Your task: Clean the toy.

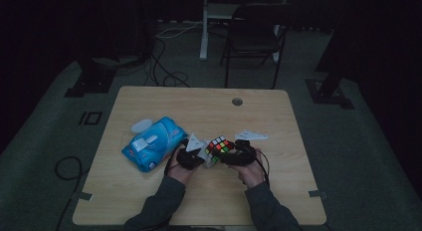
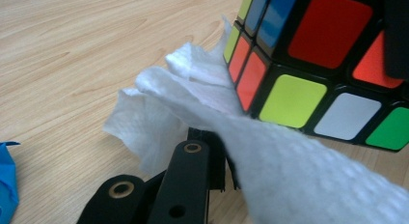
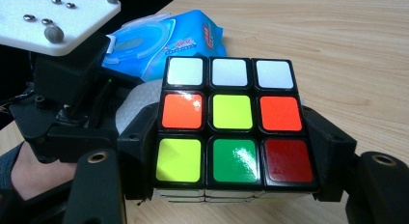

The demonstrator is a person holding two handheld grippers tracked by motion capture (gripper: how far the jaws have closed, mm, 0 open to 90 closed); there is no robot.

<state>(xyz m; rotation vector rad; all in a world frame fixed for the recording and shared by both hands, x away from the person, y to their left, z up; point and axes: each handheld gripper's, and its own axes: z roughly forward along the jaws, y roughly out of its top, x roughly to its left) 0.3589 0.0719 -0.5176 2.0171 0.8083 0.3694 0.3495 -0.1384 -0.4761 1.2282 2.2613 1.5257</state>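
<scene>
A scrambled Rubik's cube (image 1: 219, 145) is held just above the middle of the wooden table (image 1: 149, 196). My right gripper (image 3: 236, 156) is shut on the cube (image 3: 231, 122), one black jaw against each side. In the left gripper view a crumpled white wipe (image 2: 202, 103) lies pressed against the cube (image 2: 313, 64), at its lower left edge. My left gripper (image 2: 212, 154) is shut on that wipe. From the right gripper view, the wipe (image 3: 132, 105) sits between the cube and the left gripper (image 3: 72, 113). Both grippers (image 1: 196, 159) (image 1: 230, 156) meet at the cube.
A blue pack of wet wipes (image 1: 154, 143) lies left of the cube, its lid flipped open. A round cable hole (image 1: 237, 101) sits near the table's far edge. Beyond the table stand a dark chair (image 1: 256, 37) and floor cables (image 1: 169, 71).
</scene>
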